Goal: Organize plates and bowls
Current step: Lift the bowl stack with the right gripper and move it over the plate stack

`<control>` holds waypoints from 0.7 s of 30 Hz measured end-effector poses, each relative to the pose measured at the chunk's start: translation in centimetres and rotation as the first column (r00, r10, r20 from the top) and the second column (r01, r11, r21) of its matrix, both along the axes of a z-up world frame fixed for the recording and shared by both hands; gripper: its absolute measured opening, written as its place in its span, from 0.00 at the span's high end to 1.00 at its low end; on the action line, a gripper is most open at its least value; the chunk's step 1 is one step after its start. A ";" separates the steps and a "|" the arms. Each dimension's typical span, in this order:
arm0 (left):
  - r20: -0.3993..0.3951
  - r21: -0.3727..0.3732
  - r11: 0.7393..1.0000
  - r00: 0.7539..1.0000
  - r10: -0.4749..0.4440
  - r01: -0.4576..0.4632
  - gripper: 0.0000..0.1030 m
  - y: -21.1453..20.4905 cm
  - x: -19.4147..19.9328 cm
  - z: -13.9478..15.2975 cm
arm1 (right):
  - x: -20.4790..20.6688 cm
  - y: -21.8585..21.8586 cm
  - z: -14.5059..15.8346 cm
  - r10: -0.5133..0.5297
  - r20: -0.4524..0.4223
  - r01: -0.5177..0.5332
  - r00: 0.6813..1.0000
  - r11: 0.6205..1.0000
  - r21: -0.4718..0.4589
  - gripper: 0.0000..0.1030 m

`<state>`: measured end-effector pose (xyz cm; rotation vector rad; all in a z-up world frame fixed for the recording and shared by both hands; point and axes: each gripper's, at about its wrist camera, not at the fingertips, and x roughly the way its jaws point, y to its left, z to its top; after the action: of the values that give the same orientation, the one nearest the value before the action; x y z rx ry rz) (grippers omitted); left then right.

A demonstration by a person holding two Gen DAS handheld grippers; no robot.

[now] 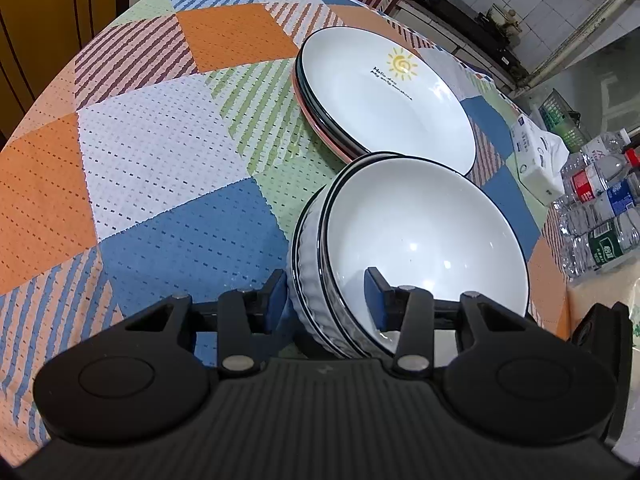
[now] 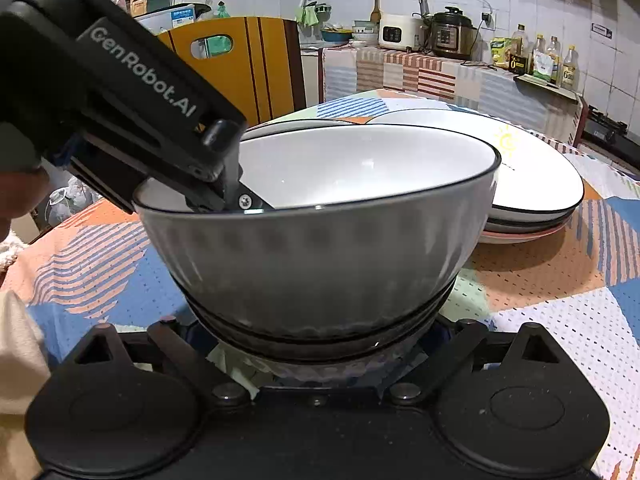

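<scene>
Two ribbed white bowls (image 1: 400,248) sit nested right in front of me on the patchwork tablecloth (image 1: 160,152), and my left gripper (image 1: 326,296) straddles the near rim of the top one: one blue pad (image 1: 276,296) is outside against the ribbed wall, the other inside the basin. The pads look close to the wall, but a sliver of space seems to remain on the inside one, so I judge the jaws as apart, not yet pinching, though the fisheye makes that hard to be sure of. My right gripper (image 2: 320,356) sits low at the foot of the same stack, its fingers spread wide on either side of the bottom bowl's base without visibly closing on it. From the right wrist view the top bowl (image 2: 320,240) fills the near field, and the left gripper's body (image 2: 120,92) comes in from the upper left over the rim. The bowls have no long axis; what matters is that the rim runs crosswise between my left pads, so the left hand is the nearer one for any lift. Just beyond, touching or nearly touching the far rim, lies the stack of plates (image 1: 384,96), topped by the sun-printed plate; it blocks any push forward. Plastic bottles (image 1: 600,216) and a tissue pack (image 1: 536,160) crowd the right edge.
</scene>
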<state>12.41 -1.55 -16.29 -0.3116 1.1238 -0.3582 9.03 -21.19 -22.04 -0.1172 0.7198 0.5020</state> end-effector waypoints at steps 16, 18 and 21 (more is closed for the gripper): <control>0.051 0.070 0.990 0.990 -0.129 0.125 0.61 -1.6 -1.2 5.0 | -2.9 -0.9 2.5 -0.051 0.053 0.049 0.997 0.998 0.032 0.06; 0.079 0.083 0.988 0.987 -0.140 0.133 0.61 -2.1 -1.0 5.8 | -2.7 -1.3 3.0 -0.048 0.075 0.044 0.996 0.998 0.044 0.06; 0.093 0.086 0.987 0.985 -0.143 0.136 0.61 -2.6 -0.3 6.8 | -1.9 -1.8 3.6 -0.053 0.099 0.049 0.994 0.998 0.049 0.06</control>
<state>12.12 -4.18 -9.50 -0.1438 1.0625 -0.4470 7.14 -22.99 -18.43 -0.0798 0.6111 0.4603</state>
